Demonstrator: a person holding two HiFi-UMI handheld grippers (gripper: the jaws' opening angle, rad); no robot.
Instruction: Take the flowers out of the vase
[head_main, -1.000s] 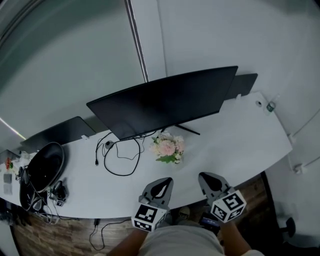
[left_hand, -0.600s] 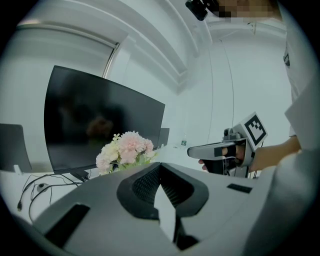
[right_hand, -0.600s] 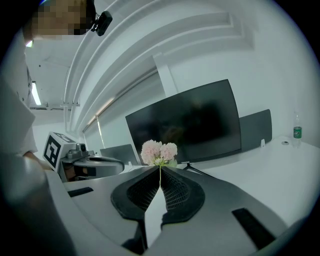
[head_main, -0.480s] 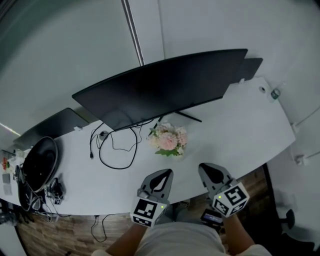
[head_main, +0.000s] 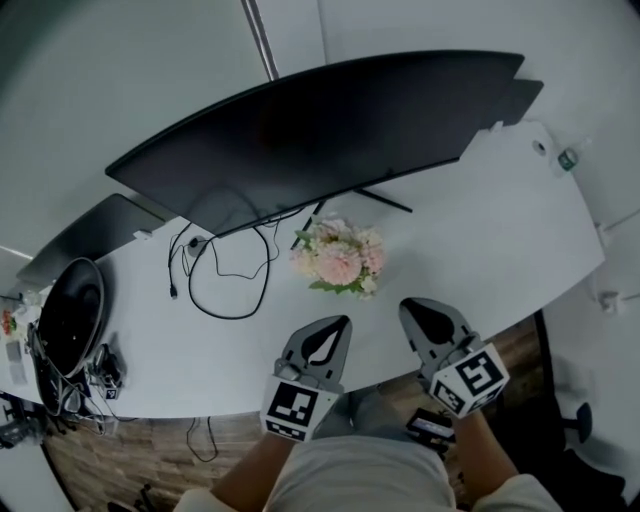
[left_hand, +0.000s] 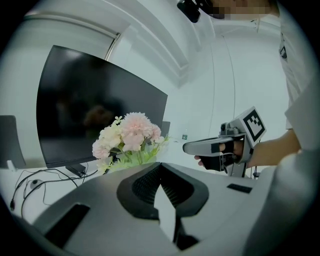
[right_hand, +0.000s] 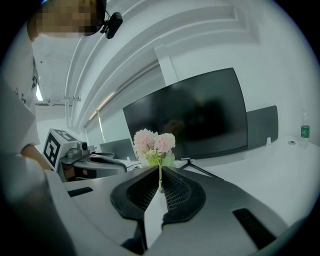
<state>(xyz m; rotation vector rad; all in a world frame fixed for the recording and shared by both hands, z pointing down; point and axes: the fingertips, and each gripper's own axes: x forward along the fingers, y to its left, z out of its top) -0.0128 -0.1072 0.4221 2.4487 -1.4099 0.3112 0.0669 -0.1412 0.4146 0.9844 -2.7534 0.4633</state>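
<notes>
A bunch of pale pink and cream flowers (head_main: 338, 258) with green leaves stands on the white desk (head_main: 480, 240), just in front of the monitor's foot. The vase is hidden beneath the blooms. My left gripper (head_main: 338, 323) and right gripper (head_main: 410, 305) hover side by side over the desk's front edge, short of the flowers, both shut and empty. The left gripper view has the flowers (left_hand: 131, 137) ahead and slightly left of the shut left gripper (left_hand: 160, 165), with the right gripper (left_hand: 220, 146) off to the right. From the right gripper (right_hand: 160, 170), the flowers (right_hand: 154, 145) are straight ahead.
A wide black monitor (head_main: 310, 130) spans the desk behind the flowers, its thin stand leg (head_main: 385, 200) close beside them. Black cables (head_main: 225, 280) loop to the left. A round black item (head_main: 68, 315) and clutter sit far left. A small bottle (head_main: 568, 158) stands far right.
The head view has tipped closer to the desk, so the monitor and flowers look larger. Both grippers stay shut and side by side, a little higher in the picture.
</notes>
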